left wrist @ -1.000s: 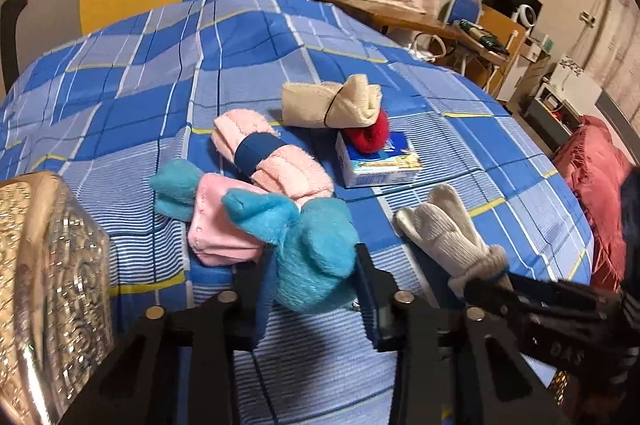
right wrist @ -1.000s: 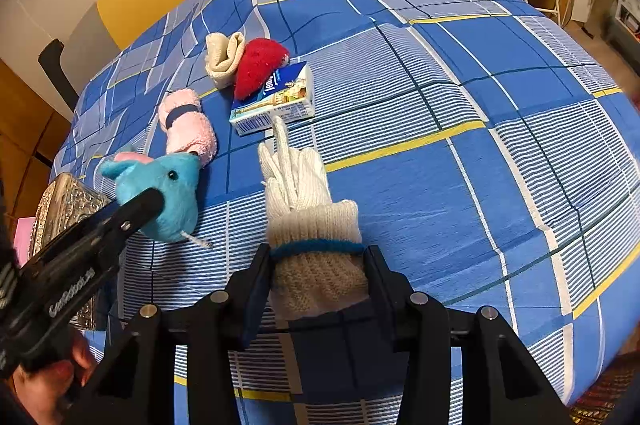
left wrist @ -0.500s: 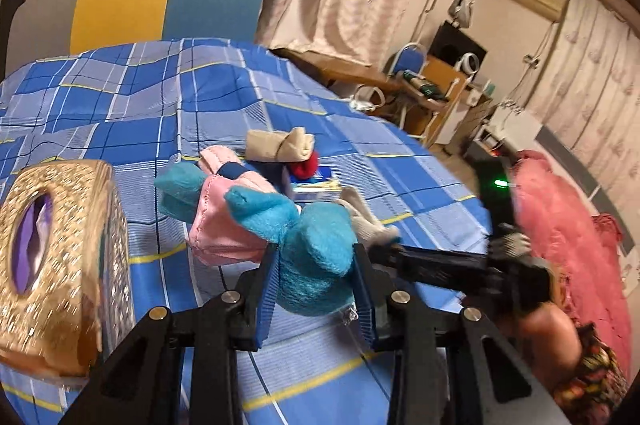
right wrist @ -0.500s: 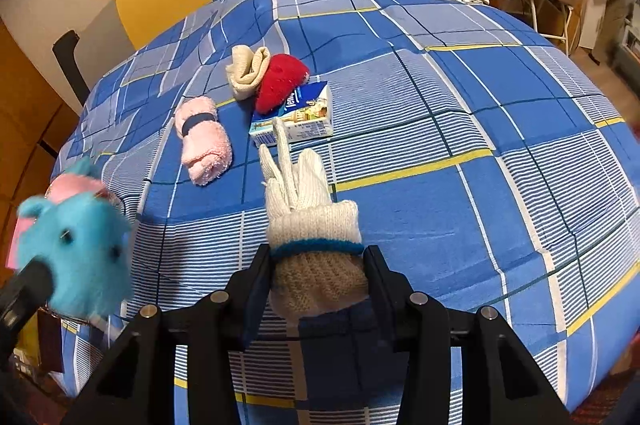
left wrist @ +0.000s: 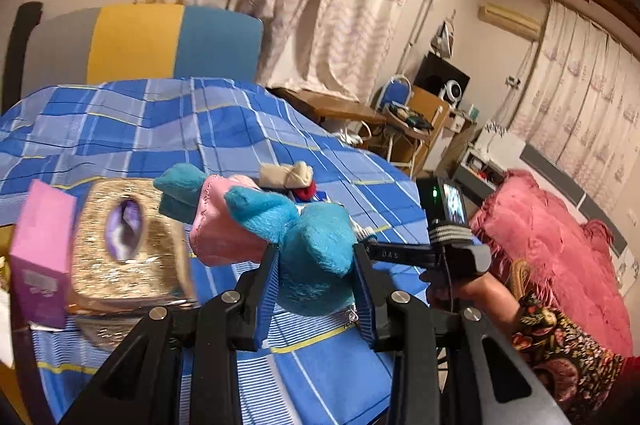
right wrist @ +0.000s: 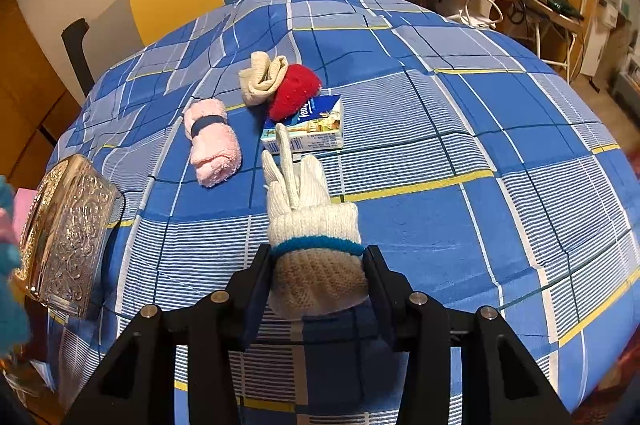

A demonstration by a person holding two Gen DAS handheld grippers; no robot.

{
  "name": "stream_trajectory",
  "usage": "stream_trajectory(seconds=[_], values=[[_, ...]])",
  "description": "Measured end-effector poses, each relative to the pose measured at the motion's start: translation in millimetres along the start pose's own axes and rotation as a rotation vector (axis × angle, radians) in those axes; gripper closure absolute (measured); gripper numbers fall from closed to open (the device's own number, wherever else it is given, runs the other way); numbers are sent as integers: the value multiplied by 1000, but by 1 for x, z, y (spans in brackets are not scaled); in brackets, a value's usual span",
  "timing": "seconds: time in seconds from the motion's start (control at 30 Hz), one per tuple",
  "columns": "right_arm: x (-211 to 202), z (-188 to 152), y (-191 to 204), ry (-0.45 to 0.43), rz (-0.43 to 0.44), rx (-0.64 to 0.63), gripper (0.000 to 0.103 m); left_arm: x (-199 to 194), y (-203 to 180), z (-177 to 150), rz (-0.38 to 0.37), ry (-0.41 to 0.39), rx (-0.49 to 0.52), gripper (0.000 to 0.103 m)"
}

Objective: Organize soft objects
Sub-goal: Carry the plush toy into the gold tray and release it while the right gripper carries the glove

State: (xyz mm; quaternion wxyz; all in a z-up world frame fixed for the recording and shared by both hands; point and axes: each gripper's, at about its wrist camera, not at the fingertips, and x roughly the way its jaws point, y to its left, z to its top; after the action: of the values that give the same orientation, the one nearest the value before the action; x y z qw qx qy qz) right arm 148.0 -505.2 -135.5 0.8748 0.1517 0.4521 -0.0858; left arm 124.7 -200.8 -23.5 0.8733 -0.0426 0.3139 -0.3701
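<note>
Fuzzy turquoise plush makes up the stuffed toy (left wrist: 312,245), a rounded, lumpy animal with pointed limbs and a smooth pink fabric piece stitched along its left side. The left gripper (left wrist: 314,277) has it squeezed between both black fingers, jaws partly closed and pads pressing into the pile, and the toy is held up off the bed. Below and to the left sits an embossed gold tissue box (left wrist: 132,245), shiny and ornate, with an oval opening on top; a matte pink carton (left wrist: 42,253) stands nearer at the left edge.

Ribbed knit forms the white glove (right wrist: 312,221), its cuff beige and thick with a blue band, its thin fingers lying flat and pointing to the far side. The right gripper (right wrist: 318,277) clamps the cuff from both sides, jaws partly closed on it, with the glove resting on the blue plaid bedsheet (right wrist: 460,153). Beyond the fingertips lies a glossy tissue packet (right wrist: 316,129), with a red nubbly plush piece (right wrist: 296,89) leaning on its far corner and a folded cream sock (right wrist: 262,77) just beside that. A rolled pink terry towel (right wrist: 214,145), banded in navy, lies to the left.
</note>
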Motion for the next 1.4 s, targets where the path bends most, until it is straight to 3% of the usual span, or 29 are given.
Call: stream_trajectory(seconds=[0.23, 0.57, 0.93, 1.23, 1.4], values=[[-7, 0, 0, -32, -10, 1, 57, -45, 38, 0, 62, -59, -64, 69], [-13, -2, 8, -72, 4, -31, 57, -116, 131, -15, 277, -103, -189, 69], [-46, -8, 18, -180, -9, 13, 57, -164, 244, -64, 510, -34, -347, 68], [-87, -14, 69, -227, 68, -29, 57, -169, 314, -96, 592, 67, -397, 67], [-108, -16, 110, -264, 124, -85, 57, -166, 336, -99, 625, 98, -405, 56]])
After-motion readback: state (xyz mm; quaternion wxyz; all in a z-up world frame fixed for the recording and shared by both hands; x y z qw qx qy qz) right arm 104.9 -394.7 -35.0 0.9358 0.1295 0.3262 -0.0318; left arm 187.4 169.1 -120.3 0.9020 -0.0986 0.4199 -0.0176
